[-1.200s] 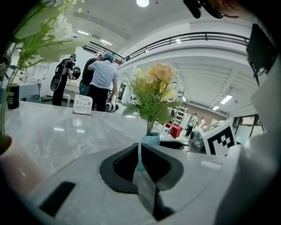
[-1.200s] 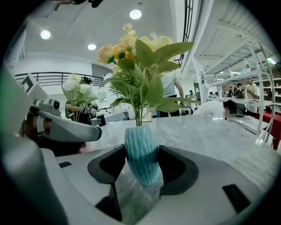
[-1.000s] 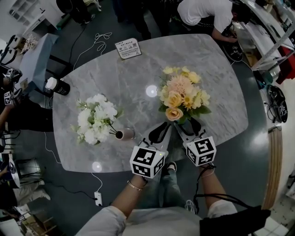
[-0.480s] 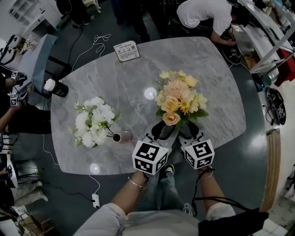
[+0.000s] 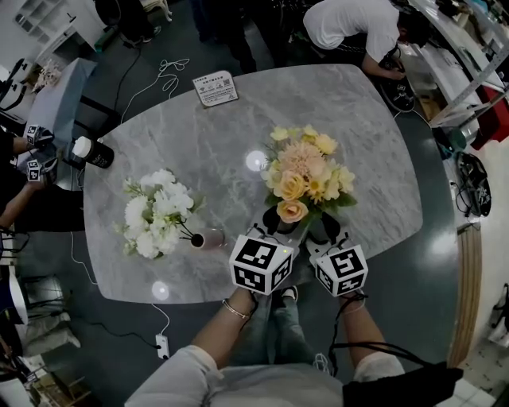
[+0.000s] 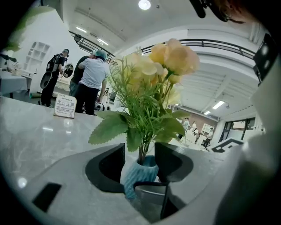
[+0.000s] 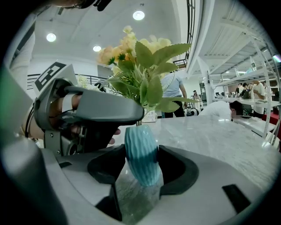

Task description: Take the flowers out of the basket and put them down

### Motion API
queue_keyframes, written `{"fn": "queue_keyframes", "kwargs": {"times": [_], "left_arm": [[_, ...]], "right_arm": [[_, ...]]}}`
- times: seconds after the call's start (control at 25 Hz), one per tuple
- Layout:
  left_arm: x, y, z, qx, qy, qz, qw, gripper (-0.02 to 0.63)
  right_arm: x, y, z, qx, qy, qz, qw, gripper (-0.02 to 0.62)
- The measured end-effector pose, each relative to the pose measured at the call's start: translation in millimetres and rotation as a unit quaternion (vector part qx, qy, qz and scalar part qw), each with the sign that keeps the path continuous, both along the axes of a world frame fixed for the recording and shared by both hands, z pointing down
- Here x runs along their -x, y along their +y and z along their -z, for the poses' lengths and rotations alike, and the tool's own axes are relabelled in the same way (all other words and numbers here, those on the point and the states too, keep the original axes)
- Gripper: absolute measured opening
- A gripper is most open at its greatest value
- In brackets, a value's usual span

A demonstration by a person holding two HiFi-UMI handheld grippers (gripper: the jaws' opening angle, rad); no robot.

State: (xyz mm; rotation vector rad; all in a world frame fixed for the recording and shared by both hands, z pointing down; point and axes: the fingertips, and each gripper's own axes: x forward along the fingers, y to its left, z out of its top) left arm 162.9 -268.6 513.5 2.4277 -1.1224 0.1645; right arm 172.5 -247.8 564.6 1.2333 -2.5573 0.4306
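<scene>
while the right hand-held gripper clamps the belly of a teal ribbed vase between both pads, the left hand-held gripper has just been opening its jaws. these now stand apart on either side of the vase's neck, with a clear gap on one side and no grip. the yellow and peach flowers rise from the vase, with green leaves spreading just above its mouth; the bunch stands roughly upright over the near middle of the grey marbled tabletop, directly ahead of the two hand-held grippers, which lie side by side and close together. a white bouquet lies on its side on the left part of the tabletop, well apart from the vase, its stem end pointing toward the left hand-held gripper. a small printed card sits near the far edge, and a dark bottle with a white cap lies at the left edge. a person in a white top bends over beyond the far right corner.
</scene>
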Motion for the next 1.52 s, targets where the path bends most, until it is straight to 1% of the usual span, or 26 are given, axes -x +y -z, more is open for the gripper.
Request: {"fn": "queue_keyframes", "kwargs": {"times": [0.24, 0.36, 0.68, 1.08, 1.52], "left_arm": [[-4, -3, -3, 0.000, -0.012, -0.006, 0.9999, 0.205], [-7, -4, -3, -0.003, -0.019, -0.007, 0.9998, 0.167], [-15, -4, 2, -0.010, -0.027, -0.014, 0.9995, 0.095], [-13, -3, 1, -0.011, -0.031, -0.014, 0.9993, 0.078], [-7, -7, 26, -0.032, -0.023, -0.008, 0.9992, 0.072]], "right_arm": [[1, 1, -1, -0.001, 0.000, 0.001, 1.000, 0.216], [0, 1, 0, 0.000, 0.001, 0.003, 1.000, 0.216], [-1, 1, 3, 0.002, 0.000, 0.005, 1.000, 0.216], [-1, 1, 1, 0.003, 0.002, 0.007, 1.000, 0.216], [1, 0, -1, 0.008, 0.003, 0.007, 1.000, 0.216]]}}
